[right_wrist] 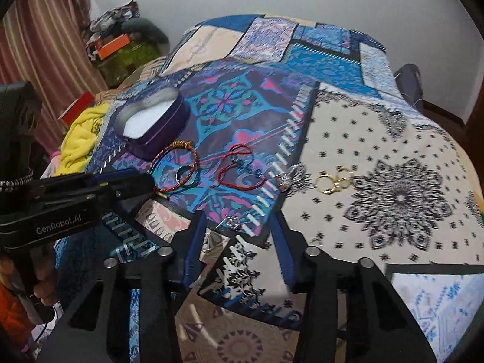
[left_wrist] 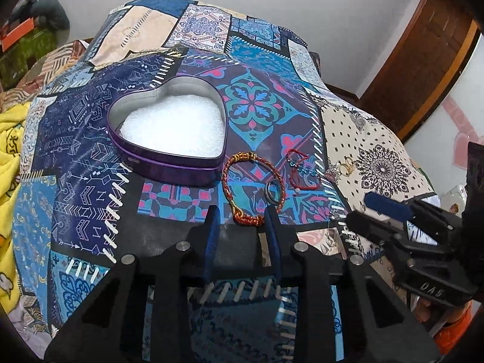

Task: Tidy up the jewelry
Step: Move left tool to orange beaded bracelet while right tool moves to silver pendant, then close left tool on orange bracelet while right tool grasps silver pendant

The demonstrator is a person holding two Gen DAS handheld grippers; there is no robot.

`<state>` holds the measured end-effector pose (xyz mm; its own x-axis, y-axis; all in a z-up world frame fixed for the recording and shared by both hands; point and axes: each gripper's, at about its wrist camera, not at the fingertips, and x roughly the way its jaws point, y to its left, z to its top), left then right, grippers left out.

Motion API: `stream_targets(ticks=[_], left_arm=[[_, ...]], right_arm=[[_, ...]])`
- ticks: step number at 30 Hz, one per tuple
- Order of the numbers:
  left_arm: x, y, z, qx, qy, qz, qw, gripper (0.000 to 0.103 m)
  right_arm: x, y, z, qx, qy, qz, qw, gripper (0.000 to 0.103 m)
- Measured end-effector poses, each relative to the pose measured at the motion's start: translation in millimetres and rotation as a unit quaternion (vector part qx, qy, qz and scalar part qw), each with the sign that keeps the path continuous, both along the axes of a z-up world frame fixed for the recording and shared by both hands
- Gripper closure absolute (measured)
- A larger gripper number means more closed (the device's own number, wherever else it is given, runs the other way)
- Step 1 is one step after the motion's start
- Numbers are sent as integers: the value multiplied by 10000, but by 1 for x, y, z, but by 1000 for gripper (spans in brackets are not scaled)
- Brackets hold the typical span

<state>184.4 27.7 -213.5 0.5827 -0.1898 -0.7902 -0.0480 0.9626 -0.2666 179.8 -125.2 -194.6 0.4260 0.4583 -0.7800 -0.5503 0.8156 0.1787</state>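
The left claw (left_wrist: 242, 211) hung released over the near edge of the bed, its blue-padded fingers (left_wrist: 211, 230) spread with nothing between them; the knotted end of the red-and-gold braided cord bracelet (left_wrist: 253, 185) lay just ahead of its tips. A dark metal ring (left_wrist: 273, 192) lay inside that bracelet's loop. Just to the right lay a thin red string bracelet with small blue beads (left_wrist: 302, 168), and further right, on the cream patch of the patchwork bedspread (left_wrist: 90, 151), a pair of gold hoop earrings (right_wrist: 332, 181). A small silver piece (right_wrist: 287, 178) lay between the string bracelet and the hoops, too blurred to identify.

The right claw (right_wrist: 239, 230) was also released and empty, above the near edge, with another small silver trinket (right_wrist: 233, 222) on the cloth between its tips.

Beyond the braided bracelet, toward the left edge, sat the purple heart-shaped tin (left_wrist: 169, 127), lidless, holding only a white foam liner (left_wrist: 172, 127).
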Motion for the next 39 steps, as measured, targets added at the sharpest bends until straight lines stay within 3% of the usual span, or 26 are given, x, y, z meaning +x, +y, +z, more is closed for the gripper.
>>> stream_targets(ticks=[8, 12, 21, 39], left_arm=[[6, 0, -7, 12, -69, 94, 9999, 77], [10, 0, -9, -4, -63, 123, 9999, 86], [-2, -7, 1, 198, -152, 32, 9997, 99], [-51, 6, 87, 283, -1189, 206, 9923, 99]], right_arm=[[4, 8, -13, -68, 93, 85, 9999, 76], [3, 10, -13, -49, 100, 92, 9999, 91], [-2, 4, 1, 49, 77, -43, 9999, 91], [-24, 0, 73, 392, -689, -253, 9965, 91]])
